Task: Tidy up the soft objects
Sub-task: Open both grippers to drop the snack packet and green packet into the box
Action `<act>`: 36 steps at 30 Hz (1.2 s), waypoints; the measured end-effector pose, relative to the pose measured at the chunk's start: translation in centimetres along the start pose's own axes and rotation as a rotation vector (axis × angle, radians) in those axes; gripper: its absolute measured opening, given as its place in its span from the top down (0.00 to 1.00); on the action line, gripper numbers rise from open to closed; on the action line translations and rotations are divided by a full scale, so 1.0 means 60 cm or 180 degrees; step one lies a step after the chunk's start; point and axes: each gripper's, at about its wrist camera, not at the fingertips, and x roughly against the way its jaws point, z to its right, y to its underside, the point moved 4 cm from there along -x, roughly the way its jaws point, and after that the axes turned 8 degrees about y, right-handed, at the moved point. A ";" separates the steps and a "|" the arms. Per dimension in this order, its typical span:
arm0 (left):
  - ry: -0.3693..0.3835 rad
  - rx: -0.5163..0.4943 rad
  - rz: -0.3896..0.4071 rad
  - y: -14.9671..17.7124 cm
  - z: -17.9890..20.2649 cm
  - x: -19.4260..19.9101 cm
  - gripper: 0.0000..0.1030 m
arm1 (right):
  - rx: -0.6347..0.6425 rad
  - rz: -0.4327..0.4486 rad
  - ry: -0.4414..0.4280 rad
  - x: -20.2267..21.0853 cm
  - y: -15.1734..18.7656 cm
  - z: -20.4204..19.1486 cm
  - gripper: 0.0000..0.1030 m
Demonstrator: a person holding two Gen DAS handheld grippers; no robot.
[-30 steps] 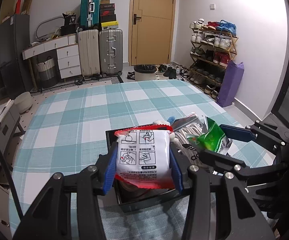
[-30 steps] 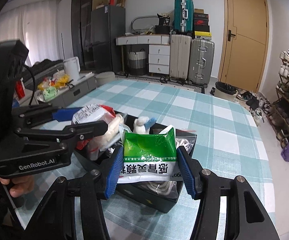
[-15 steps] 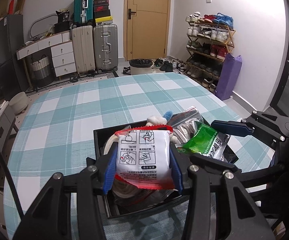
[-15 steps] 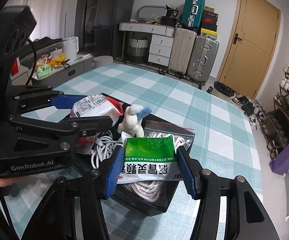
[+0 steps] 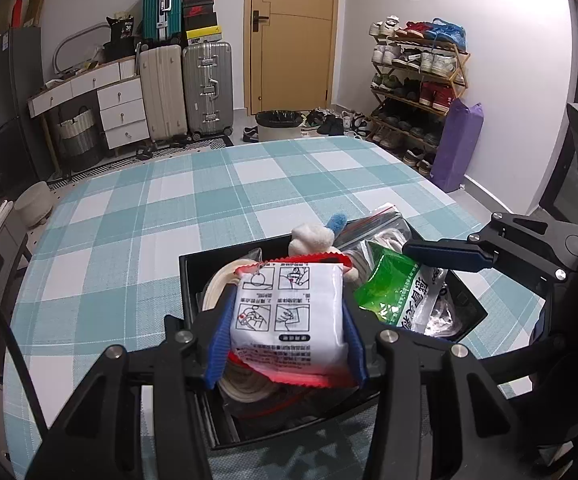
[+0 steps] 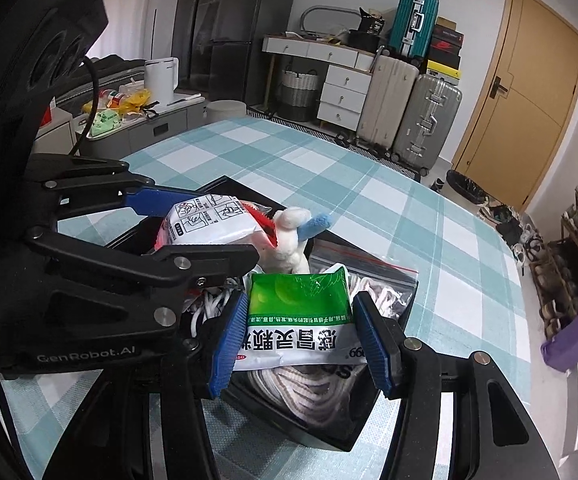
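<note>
The white-and-red packet point(image 5: 289, 316) sits pinched between my left claw's point(image 5: 287, 344) blue pads, held just above the black bin point(image 5: 193, 280). In my right claw point(image 6: 301, 340) I've got the green-and-white pouch point(image 6: 299, 320), clamped on both sides, hovering over the same bin. The two claws are close, the left one just to the left of my right one, each holding its pack clear of the other. Beyond the right claw's tips a white plush toy point(image 6: 293, 240) with a blue ear stands up out of the bin. Under the pouch lies coiled white rope point(image 6: 301, 392), with a zip bag point(image 6: 369, 276) ahead and to the right. The bin rests on the teal checked surface point(image 5: 169, 208).
</note>
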 end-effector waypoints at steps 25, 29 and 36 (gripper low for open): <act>-0.0050 0.0131 0.0191 0.015 -0.002 0.065 0.01 | -0.0159 0.0263 0.0073 0.059 0.036 0.024 0.01; -0.0128 0.0070 0.0294 0.027 0.000 0.085 0.00 | -0.0386 0.0333 0.0060 0.075 0.052 0.034 0.01; -0.0184 0.0092 0.0436 0.046 -0.007 0.107 0.00 | -0.0709 0.0516 0.0044 0.097 0.072 0.046 0.01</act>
